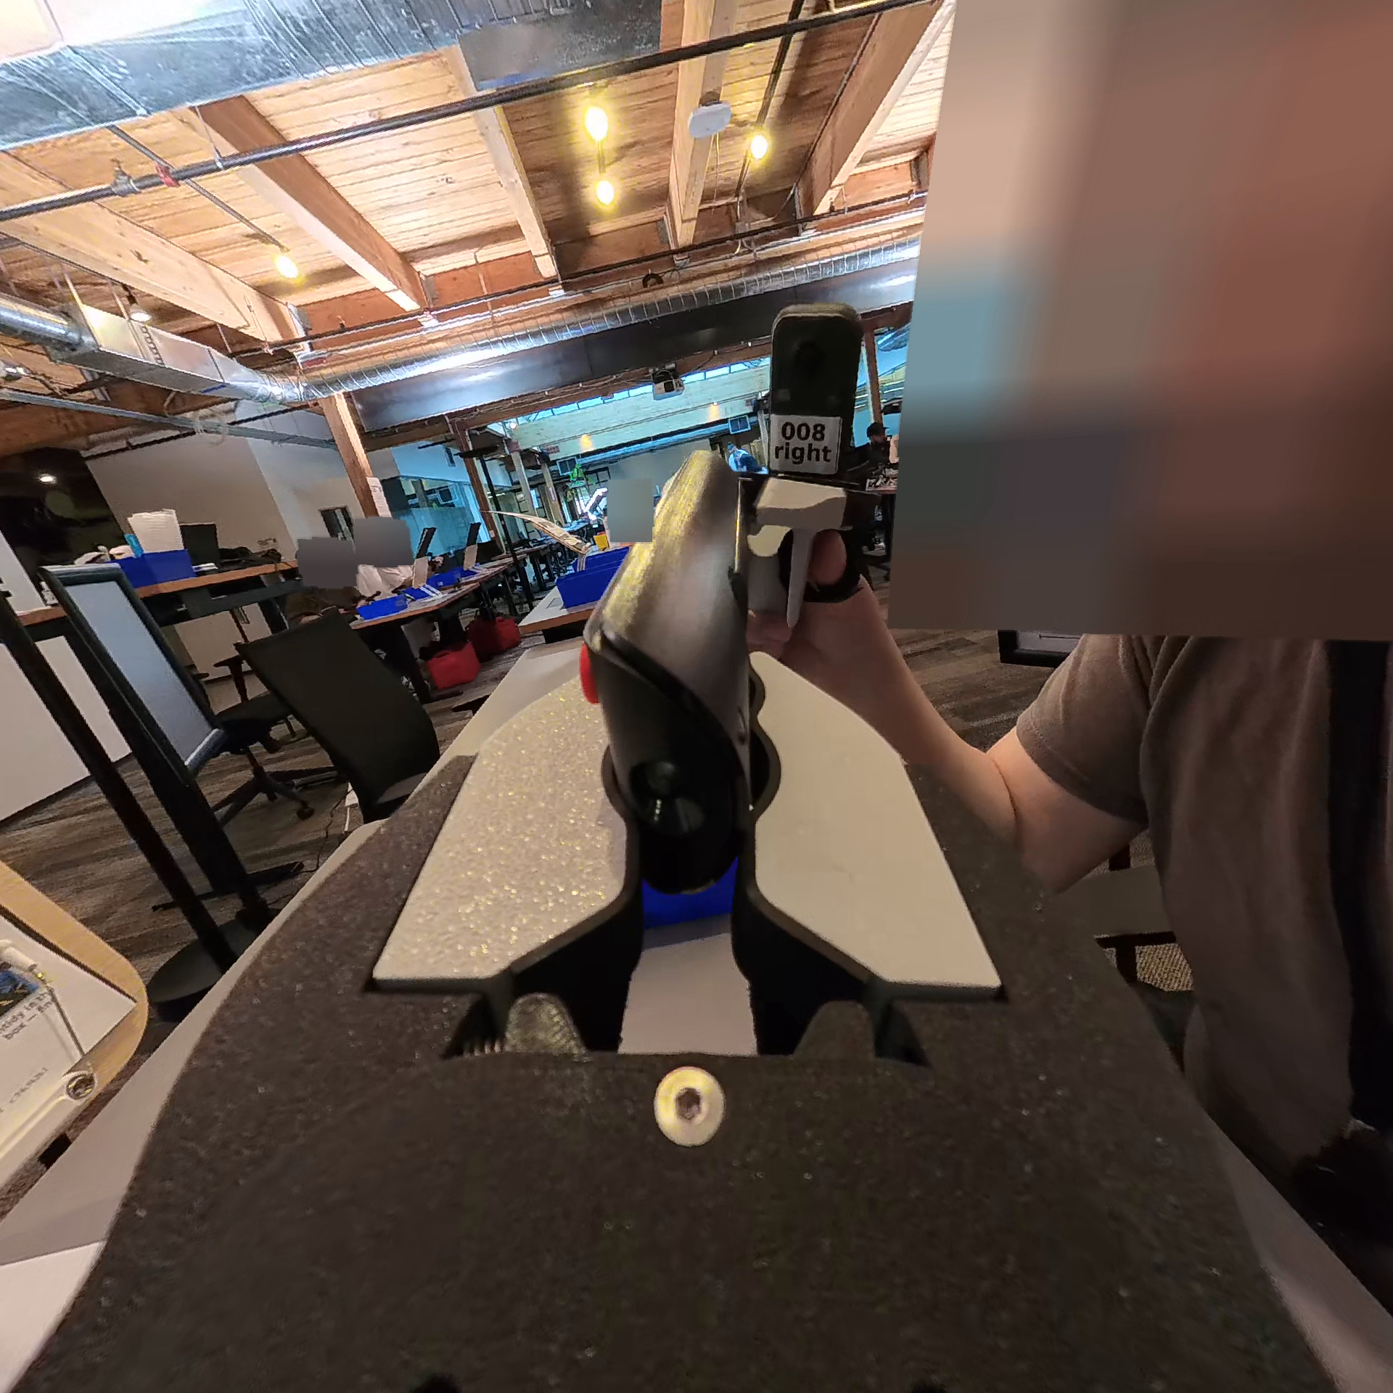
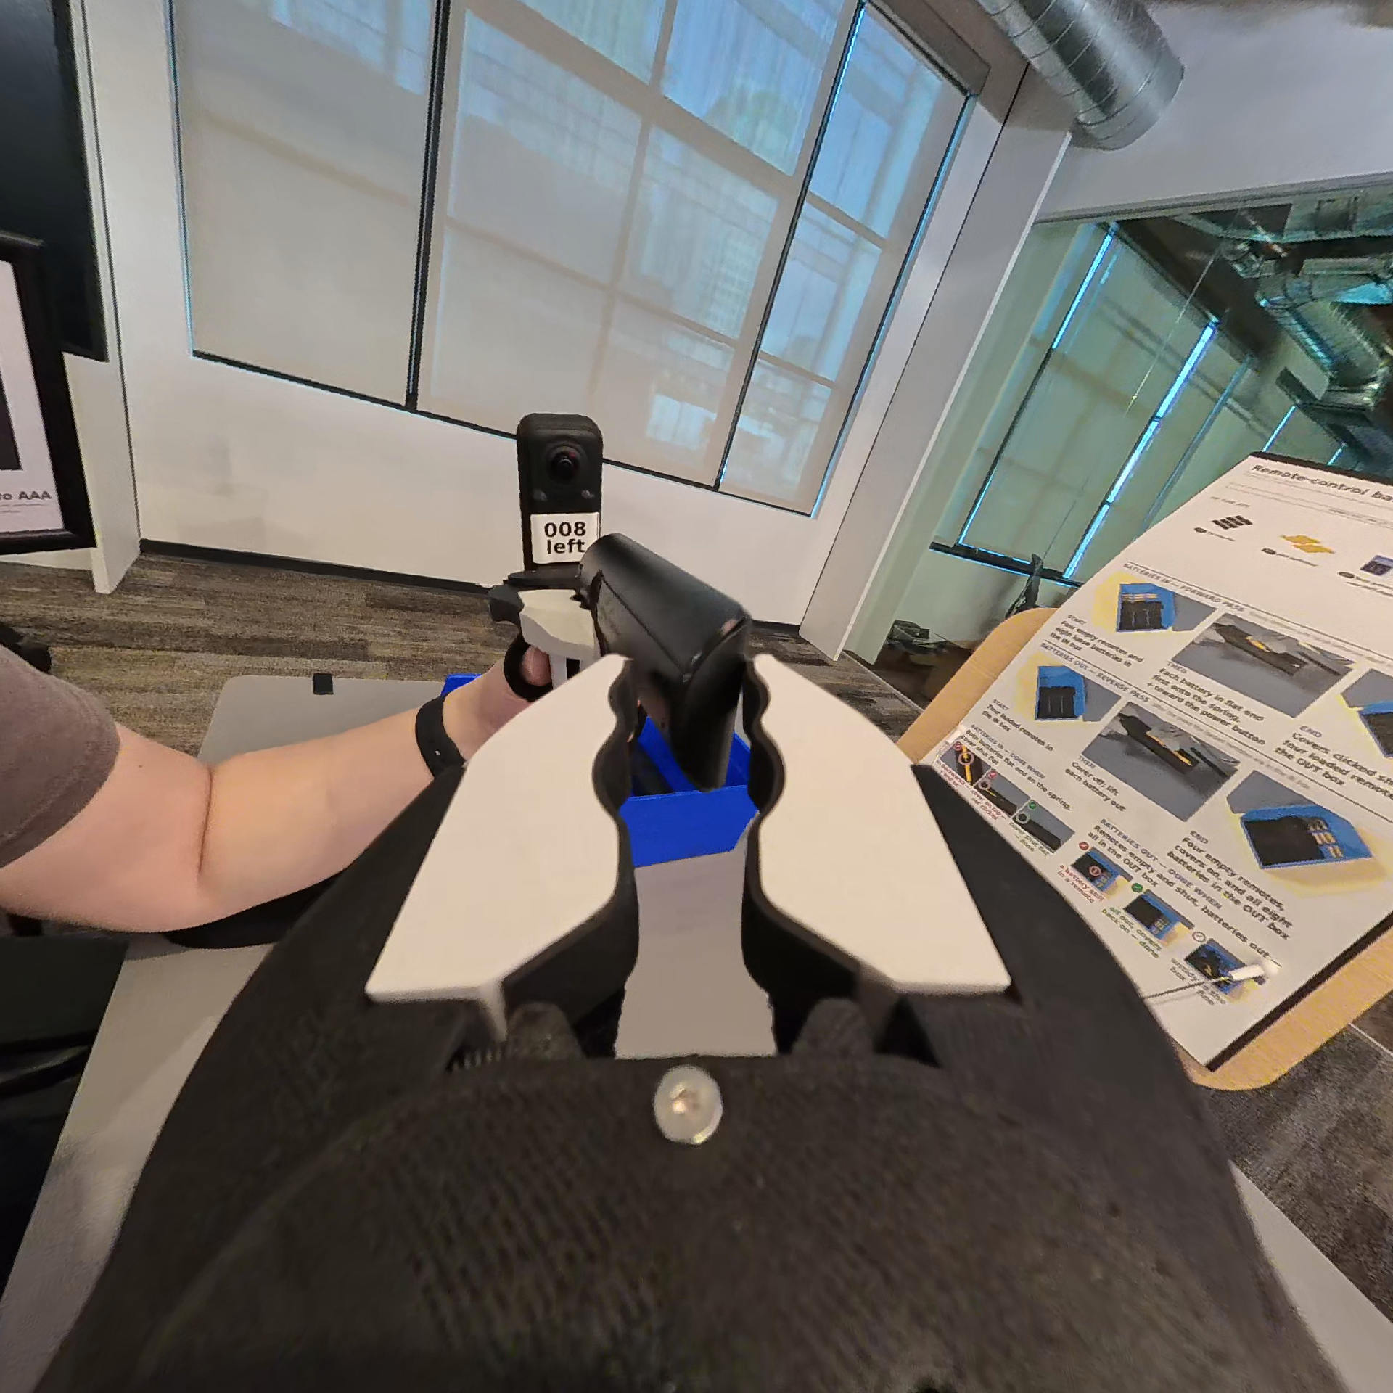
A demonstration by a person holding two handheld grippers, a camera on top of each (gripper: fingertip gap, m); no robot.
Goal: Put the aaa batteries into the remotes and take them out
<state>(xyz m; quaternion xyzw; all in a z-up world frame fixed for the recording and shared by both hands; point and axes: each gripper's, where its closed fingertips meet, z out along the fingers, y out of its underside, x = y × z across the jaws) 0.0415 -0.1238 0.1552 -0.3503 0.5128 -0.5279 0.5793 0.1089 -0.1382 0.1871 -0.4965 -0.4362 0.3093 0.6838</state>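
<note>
A black remote (image 1: 671,603) with a red button is held in the air between both grippers. My left gripper (image 1: 682,724) is shut on its near, rounded end. In the right wrist view the remote (image 2: 663,633) slants down into my right gripper (image 2: 690,671), whose jaws stand closed against its lower end. The right gripper (image 1: 799,512) shows past the remote in the left wrist view, and the left gripper (image 2: 558,610) shows behind it in the right wrist view. Each is held by a hand. A blue bin (image 2: 686,829) sits below the remote. No batteries show.
The blue bin (image 1: 690,901) stands on a grey table (image 2: 264,701). A slanted instruction board (image 2: 1168,754) on a wooden stand is to the right. The person's arm (image 2: 226,822) reaches across at the left. Office chairs and desks stand farther back.
</note>
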